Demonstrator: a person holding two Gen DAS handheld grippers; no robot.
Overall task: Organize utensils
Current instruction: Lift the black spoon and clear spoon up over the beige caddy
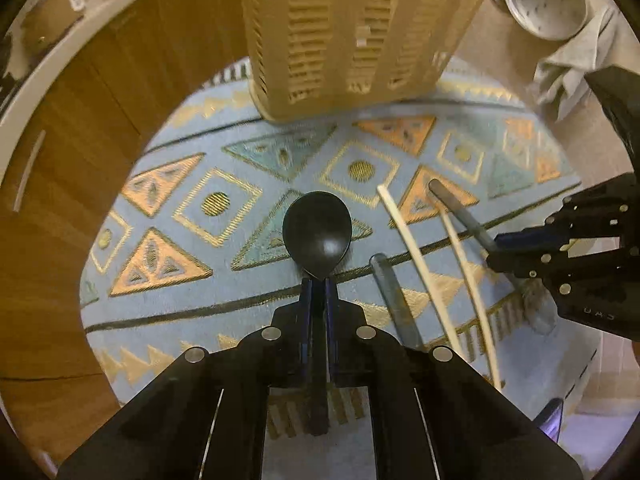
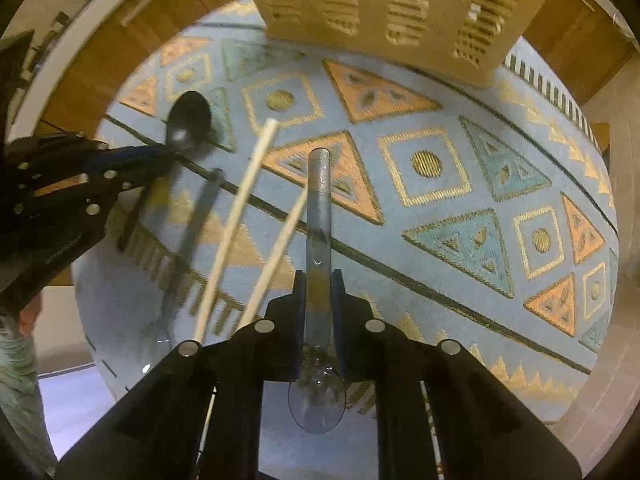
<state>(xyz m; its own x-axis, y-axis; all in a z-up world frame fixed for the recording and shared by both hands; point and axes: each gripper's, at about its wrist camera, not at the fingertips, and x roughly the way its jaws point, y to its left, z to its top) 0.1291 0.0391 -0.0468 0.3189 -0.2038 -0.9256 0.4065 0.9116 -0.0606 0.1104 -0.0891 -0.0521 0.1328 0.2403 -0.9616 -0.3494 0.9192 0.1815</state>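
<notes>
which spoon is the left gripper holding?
The black spoon, clamped at its neck in the left gripper. The clear blue spoon sits in the right gripper.

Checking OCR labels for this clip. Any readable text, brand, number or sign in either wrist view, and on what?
Nothing reads cleanly.
Right gripper body, left wrist view: small pale embossed marking, looks inverted, too small to read.
Left gripper body, right wrist view: a faint line of print, too blurred to read.
Slotted utensil basket, patterned mat, black spoon, clear spoon, chopsticks: no text visible.
</notes>
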